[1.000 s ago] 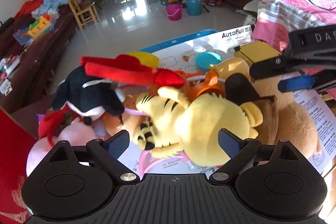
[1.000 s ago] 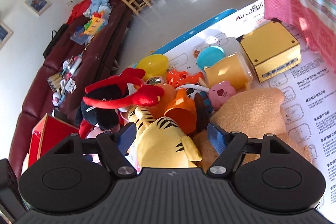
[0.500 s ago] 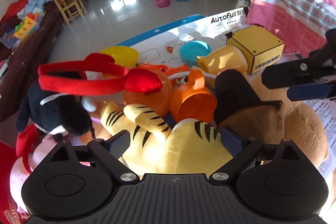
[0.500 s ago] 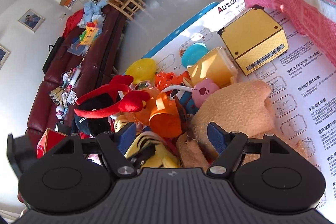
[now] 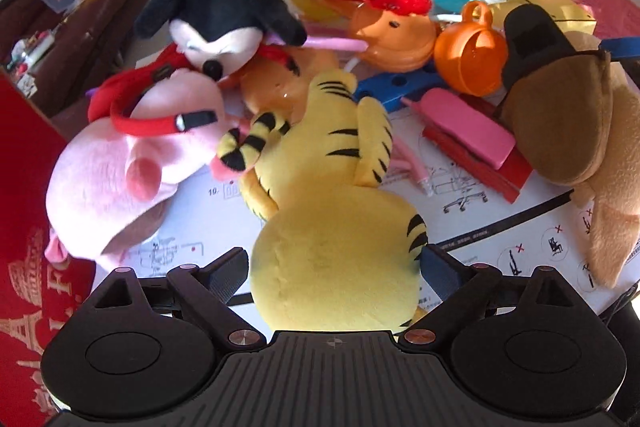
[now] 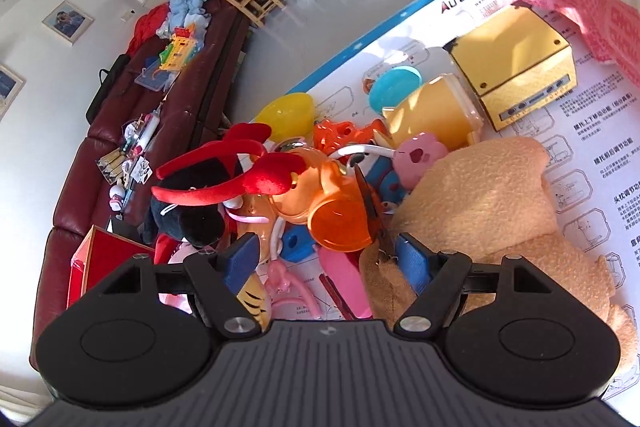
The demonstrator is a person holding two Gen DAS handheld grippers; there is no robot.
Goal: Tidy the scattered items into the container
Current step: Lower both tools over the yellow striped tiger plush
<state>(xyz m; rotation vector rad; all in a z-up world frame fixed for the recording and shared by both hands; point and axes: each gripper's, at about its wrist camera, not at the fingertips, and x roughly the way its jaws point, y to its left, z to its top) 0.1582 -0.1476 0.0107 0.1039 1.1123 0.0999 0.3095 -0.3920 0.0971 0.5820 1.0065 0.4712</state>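
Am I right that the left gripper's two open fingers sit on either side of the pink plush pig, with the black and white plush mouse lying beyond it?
Not quite. In the left wrist view the left gripper straddles the yellow plush tiger with black stripes, not the pink plush pig, which lies off to its left. The black and white plush mouse does lie beyond.

Each tool is matte black plastic. The left tool (image 5: 334, 267) has a ribbed central block marked with a small round crosshair, flanked by two rounded housings with circular recesses, and silver screws at the arm pivots. The right tool (image 6: 328, 261) matches it; its fingers (image 6: 412, 263) carry blue pads.
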